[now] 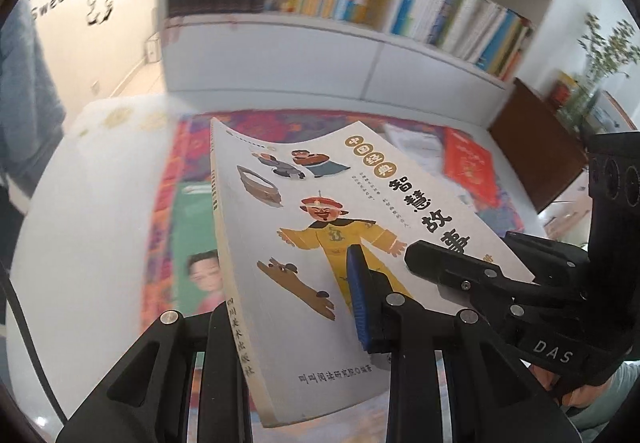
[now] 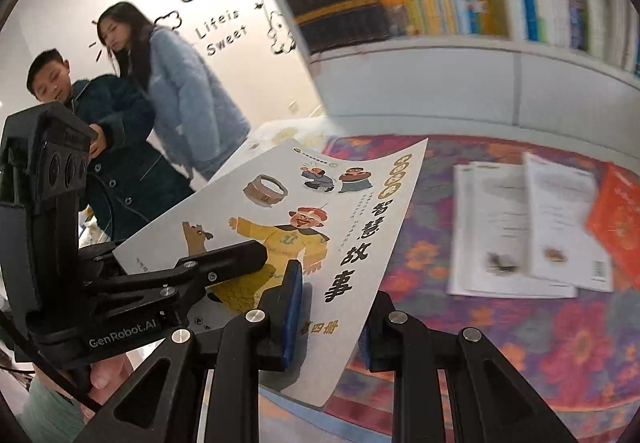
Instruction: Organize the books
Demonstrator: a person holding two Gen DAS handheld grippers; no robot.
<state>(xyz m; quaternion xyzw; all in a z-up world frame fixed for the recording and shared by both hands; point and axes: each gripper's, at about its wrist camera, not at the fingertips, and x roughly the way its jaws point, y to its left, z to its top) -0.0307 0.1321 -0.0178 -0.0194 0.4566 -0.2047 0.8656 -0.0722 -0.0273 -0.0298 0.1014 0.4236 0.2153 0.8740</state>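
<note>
Gripping one white storybook [image 1: 304,211] between them, both hand-held grippers hold it in the air above a desk covered by a flowered cloth [image 2: 500,343]. The left hand-held gripper [image 1: 292,319] has its jaws nearly closed on the book's lower end, next to the spine: its blue pad [image 1: 358,299] lies against the front cover while the other finger sits behind the spine. The right hand-held gripper [image 2: 328,319] is clamped narrow on the opposite long edge, one blue pad [image 2: 294,307] on the cover and the other finger behind the page edge. In each wrist view the other gripper's black finger also rests across the cover. The book is tilted, its cover facing up toward the cameras, and the far corner of the cover curls. It shows a cartoon figure in a yellow robe, a brown dog and large black Chinese characters.

Below the lifted book, more books lie flat on the cloth: a green one [image 1: 196,227] with a child's face, two white ones [image 2: 520,227] side by side, and a red one [image 2: 616,223] beside them. Behind the desk stands a white bookshelf [image 1: 280,55] packed with upright books. Two people [image 2: 160,103] stand by the wall at the left in the right wrist view, under a wall sticker [image 2: 222,33] reading "Life is Sweet".
</note>
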